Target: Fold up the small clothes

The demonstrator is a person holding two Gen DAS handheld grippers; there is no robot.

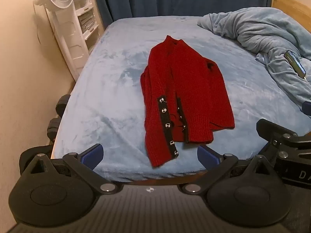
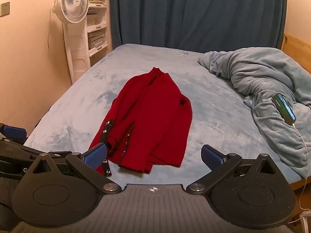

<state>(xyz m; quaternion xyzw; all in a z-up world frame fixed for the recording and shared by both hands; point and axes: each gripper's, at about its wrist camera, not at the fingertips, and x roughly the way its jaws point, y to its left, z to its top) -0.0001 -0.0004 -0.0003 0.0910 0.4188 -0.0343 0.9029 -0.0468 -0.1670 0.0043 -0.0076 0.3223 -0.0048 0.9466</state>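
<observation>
Both your grippers hang at the near edge of the bed with jaws spread wide and nothing between them: the left gripper sits just short of the hem, and the right gripper looks over the same end from slightly to the right. The red cardigan lies lengthwise on the blue fleece sheet, hem toward you and collar away, its sides already turned in so it forms a long narrow strip. Nearest you, the black button band with its silver buttons trails past the hem and breaks the straight edge, so tuck or catch that tail together with the hem rather than leaving it loose. The likely step is the crosswise fold: take the two near corners through every layer, since knit slides apart, lift low and carry them evenly toward the collar. Keep both sides level so the strip does not skew. Farther off, stay clear of the rumpled blanket and the phone resting on it
</observation>
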